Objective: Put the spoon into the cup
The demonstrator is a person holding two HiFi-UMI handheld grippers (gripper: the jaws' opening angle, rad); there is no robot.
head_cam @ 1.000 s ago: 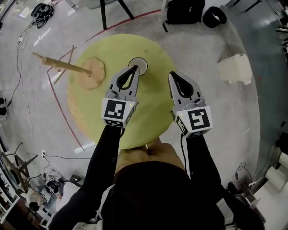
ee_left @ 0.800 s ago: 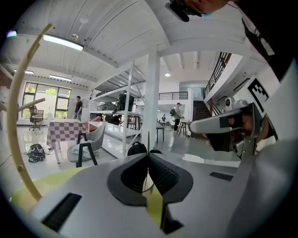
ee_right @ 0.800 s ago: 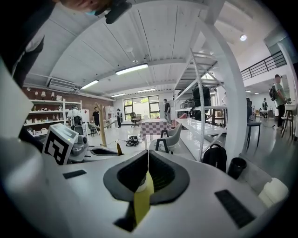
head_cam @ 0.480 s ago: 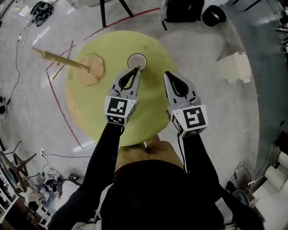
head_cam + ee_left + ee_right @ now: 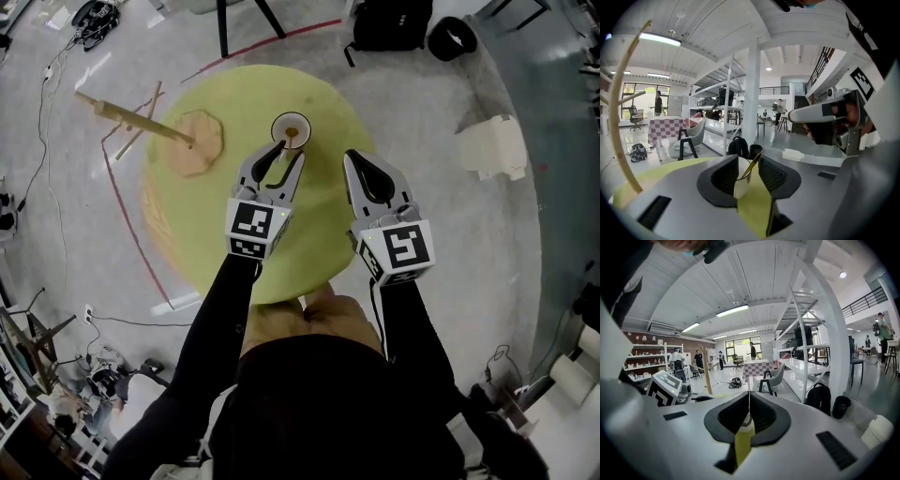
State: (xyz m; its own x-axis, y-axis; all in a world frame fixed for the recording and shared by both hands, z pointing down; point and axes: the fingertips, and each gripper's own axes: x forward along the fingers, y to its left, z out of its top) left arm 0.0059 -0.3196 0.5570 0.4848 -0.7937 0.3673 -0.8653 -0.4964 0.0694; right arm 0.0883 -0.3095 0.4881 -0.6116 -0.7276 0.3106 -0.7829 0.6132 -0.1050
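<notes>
Spoon (image 5: 752, 166) in cup (image 5: 741, 187); cup on table (image 5: 216, 94); wooden stand (image 5: 195, 142) left of cup.

Open room on the round yellow-green tabletop (image 5: 330, 111) right of the white cup (image 5: 291, 129); a wooden hexagon-based peg stand (image 5: 201, 150) crowds the left.

**One of Nearly Everything, Two Grippers**

One round table (image 5: 187, 220); one white cup (image 5: 278, 120) on it; one spoon (image 5: 293, 130) in that cup; one wooden stand (image 5: 141, 122); two grippers, each with one marker cube: the left gripper (image 5: 291, 150), whose jaws are opening with the spoon showing in the gap, ungripped, and the right gripper (image 5: 352, 157), jaws together; on the floor, one black backpack (image 5: 394, 23), one black bin (image 5: 452, 39), one white block (image 5: 492, 145).
</notes>
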